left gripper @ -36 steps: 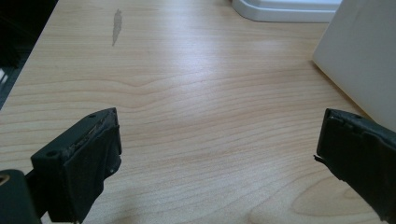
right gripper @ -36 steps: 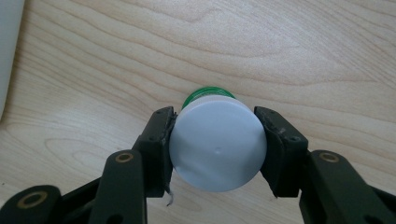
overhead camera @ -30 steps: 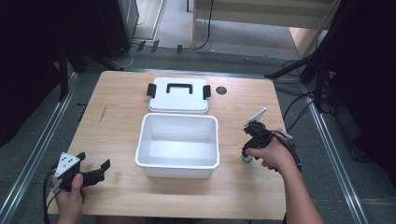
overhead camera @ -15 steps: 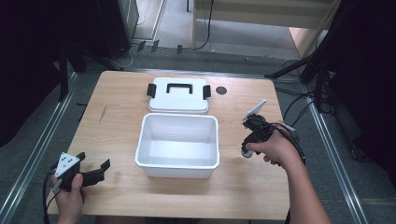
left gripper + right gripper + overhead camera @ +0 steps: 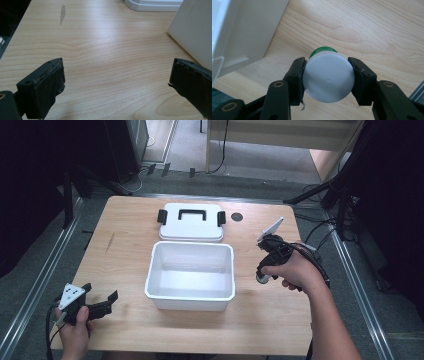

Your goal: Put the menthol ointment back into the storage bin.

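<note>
1. Bench (image 5: 125,255) layout: an open white bin (image 5: 190,275) sits near the middle, its lid (image 5: 191,222) with a black handle lying flat just behind it toward the far edge.

2. Right gripper (image 5: 327,75), to the right of the bin: both jaws are closed on the white cap of a small bottle (image 5: 328,77). A green band shows below the cap. In the high view the bottle (image 5: 262,278) hangs beneath the hand, close to the bench surface; whether it touches cannot be told.

3. Left gripper (image 5: 115,82), near the front left corner: jaws spread wide, nothing between them, bare wood ahead and the bin's wall at its right.

4. Judged step in hand: carrying the bottle to the bin, most likely to place it inside.

5. Recommended practice: lift until the bottle's base clears the bin's near rim before moving across. Keep the bottle vertical, since the hold is on the smooth round cap only and could slip. Lower to the bin floor before releasing.

6. Risk: catching the rim could twist the bottle out of the jaws.
</note>
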The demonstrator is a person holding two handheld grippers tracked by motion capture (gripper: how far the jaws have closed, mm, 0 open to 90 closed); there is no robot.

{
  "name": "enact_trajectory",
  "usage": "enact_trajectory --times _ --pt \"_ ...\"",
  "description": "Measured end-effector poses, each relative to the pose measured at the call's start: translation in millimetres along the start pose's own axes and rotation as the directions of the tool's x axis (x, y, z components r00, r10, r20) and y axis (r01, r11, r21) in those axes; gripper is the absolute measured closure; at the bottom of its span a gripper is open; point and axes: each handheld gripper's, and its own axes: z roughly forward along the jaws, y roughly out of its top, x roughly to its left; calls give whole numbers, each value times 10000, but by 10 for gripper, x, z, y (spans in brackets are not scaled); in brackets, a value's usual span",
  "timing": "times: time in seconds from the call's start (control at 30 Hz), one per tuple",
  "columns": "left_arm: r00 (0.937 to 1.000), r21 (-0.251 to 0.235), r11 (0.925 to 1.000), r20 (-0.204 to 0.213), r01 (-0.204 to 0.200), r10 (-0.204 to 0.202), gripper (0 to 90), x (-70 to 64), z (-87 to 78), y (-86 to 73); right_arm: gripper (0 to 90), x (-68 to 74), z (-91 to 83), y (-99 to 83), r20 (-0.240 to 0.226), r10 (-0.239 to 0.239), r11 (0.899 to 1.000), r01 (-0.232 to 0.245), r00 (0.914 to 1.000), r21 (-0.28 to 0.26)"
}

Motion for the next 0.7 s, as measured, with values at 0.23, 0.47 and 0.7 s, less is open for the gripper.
enact_trajectory --times 0.23,0.47,0.7 --pt "10000 -7 10000 -28 -24 24 6 -2 -1 -1 518 84 -129 71 -37 -180 9998 180 9998 -19" --pt "10000 -42 10000 -1 18 -18 6 -1 2 0 518 149 -231 135 21 -276 9996 276 9996 -53" --pt "10000 -10 10000 14 32 -32 6 2 -3 1 519 248 -367 219 -5 -401 9991 401 9992 -142"
